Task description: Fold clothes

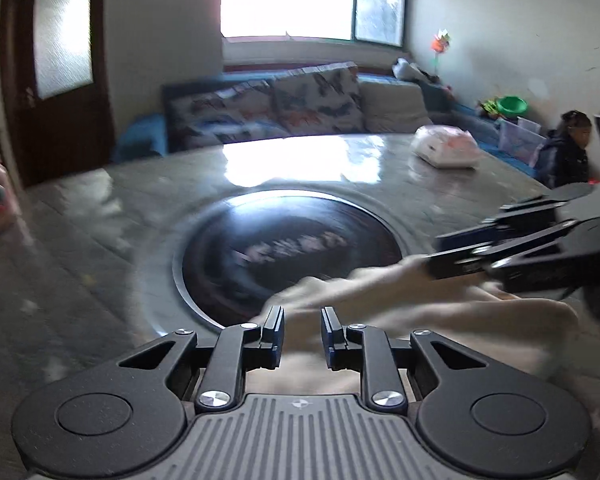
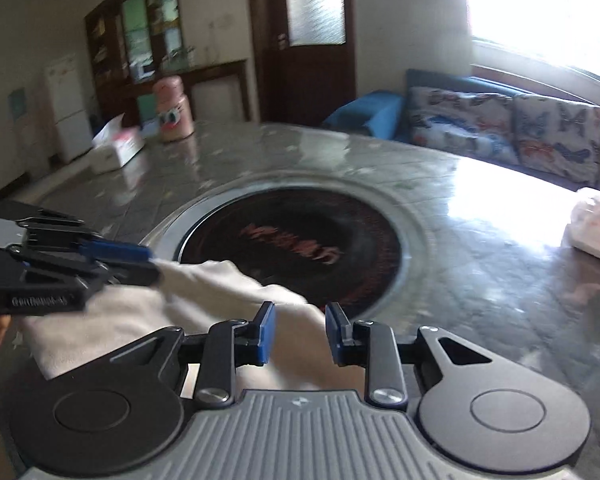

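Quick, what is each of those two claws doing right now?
Left gripper: open, gripping nothing, the cream garment lying between its fingers.
Right gripper: open too, over the same garment.

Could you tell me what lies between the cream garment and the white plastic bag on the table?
Only bare glossy table, past the dark round inset, separates garment and bag in the left wrist view.

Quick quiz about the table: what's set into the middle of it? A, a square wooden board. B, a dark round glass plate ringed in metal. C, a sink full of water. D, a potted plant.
B: both wrist views show a dark round plate with a metal ring sunk into the grey table, and the cream cloth lies over its near edge.
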A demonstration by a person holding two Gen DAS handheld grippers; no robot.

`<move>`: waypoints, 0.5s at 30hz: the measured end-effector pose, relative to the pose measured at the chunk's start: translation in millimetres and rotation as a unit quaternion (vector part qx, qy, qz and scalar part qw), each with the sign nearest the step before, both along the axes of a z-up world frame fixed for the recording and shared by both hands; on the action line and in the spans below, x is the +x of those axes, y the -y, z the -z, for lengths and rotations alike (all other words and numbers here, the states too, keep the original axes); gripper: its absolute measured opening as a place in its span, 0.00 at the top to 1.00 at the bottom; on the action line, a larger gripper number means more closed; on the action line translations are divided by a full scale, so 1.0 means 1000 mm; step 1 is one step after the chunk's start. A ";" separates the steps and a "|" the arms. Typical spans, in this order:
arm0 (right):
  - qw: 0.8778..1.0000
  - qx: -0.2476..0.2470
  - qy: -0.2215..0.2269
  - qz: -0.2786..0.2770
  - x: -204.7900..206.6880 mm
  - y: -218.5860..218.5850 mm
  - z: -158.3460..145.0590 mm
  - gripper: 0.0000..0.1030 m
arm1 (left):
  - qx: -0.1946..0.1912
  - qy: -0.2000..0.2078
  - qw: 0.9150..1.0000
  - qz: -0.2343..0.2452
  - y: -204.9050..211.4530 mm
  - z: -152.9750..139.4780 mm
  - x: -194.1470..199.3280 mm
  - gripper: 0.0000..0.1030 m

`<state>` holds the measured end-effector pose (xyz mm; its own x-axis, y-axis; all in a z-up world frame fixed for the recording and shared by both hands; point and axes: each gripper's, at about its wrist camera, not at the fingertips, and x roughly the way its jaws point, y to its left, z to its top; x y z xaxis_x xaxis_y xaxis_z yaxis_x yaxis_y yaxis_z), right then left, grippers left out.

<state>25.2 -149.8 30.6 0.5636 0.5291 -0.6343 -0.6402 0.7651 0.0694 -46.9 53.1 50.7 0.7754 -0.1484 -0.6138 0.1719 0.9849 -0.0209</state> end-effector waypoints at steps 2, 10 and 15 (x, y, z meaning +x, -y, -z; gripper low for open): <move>1.000 -0.009 -0.007 -0.009 0.005 -0.012 0.005 0.75 | 0.003 -0.007 1.000 -0.002 0.003 0.005 0.010 0.78; 0.999 -0.035 -0.017 0.003 0.019 -0.019 0.018 0.74 | 0.000 -0.018 0.999 -0.028 -0.016 0.014 0.025 0.75; 1.000 -0.023 -0.008 0.005 0.012 -0.008 0.009 0.74 | -0.017 0.005 0.997 -0.072 -0.049 -0.002 0.006 0.76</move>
